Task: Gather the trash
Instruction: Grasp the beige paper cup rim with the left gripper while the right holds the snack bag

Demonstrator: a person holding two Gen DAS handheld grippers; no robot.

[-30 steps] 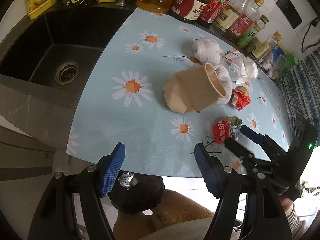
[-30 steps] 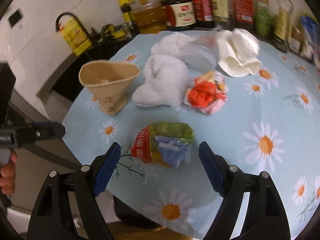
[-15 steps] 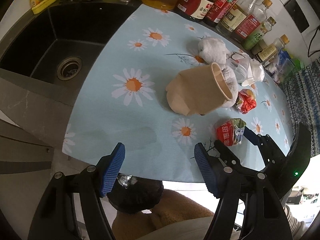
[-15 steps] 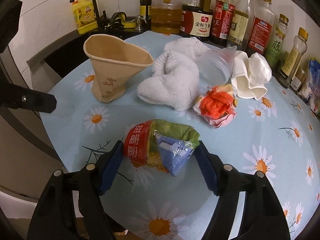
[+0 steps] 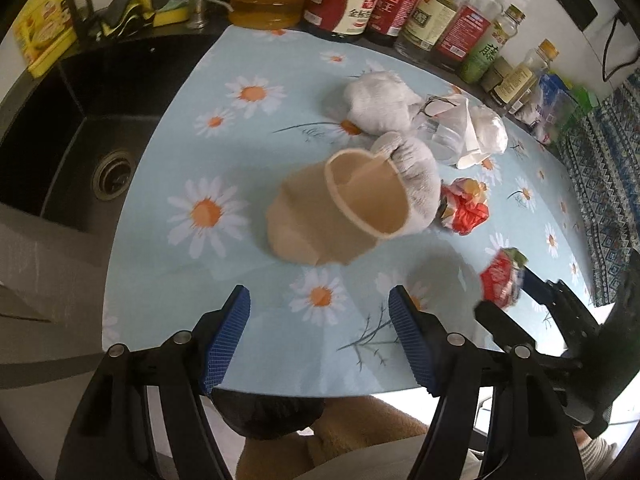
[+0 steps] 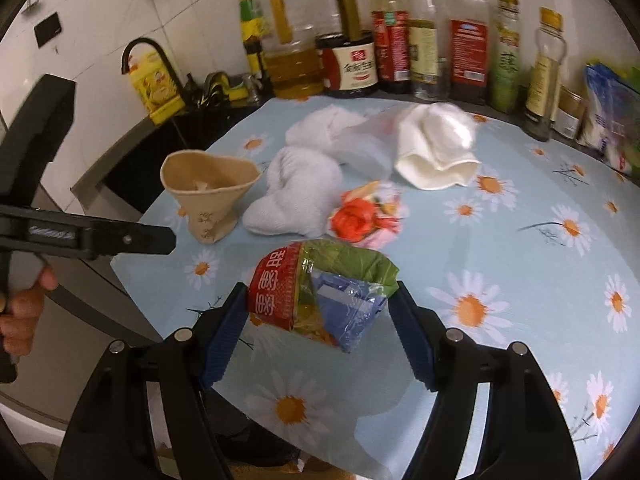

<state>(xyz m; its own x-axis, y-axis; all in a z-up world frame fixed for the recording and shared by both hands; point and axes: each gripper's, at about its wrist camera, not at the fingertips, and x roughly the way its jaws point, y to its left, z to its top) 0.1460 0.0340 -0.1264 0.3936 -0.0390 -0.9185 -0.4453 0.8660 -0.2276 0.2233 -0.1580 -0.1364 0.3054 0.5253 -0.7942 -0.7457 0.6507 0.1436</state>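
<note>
The left hand-held gripper (image 5: 318, 334) hangs over the near edge of the table (image 5: 280, 80) with its blue pads well apart and nothing between them; below the gap lies only the daisy-print cloth. Just beyond it a crushed tan paper cup (image 5: 340, 212) lies on its side, mouth toward the camera, touching a grey-white cloth bundle (image 5: 416, 176) behind it.

Further right on the table sit a crumpled red-and-orange wrapper (image 6: 356, 216), a clear plastic cup (image 6: 368, 140) and a crumpled white paper cup (image 6: 436, 148), near the row of sauce bottles (image 6: 392, 48) at the back.

The right hand-held gripper (image 6: 318, 320) is clamped on a red, green and blue snack wrapper (image 6: 320, 292); its jaws have just been closing, and both pads press the wrapper's sides. From the left wrist view the wrapper appears raised off the cloth, at the table's right near corner.
</note>
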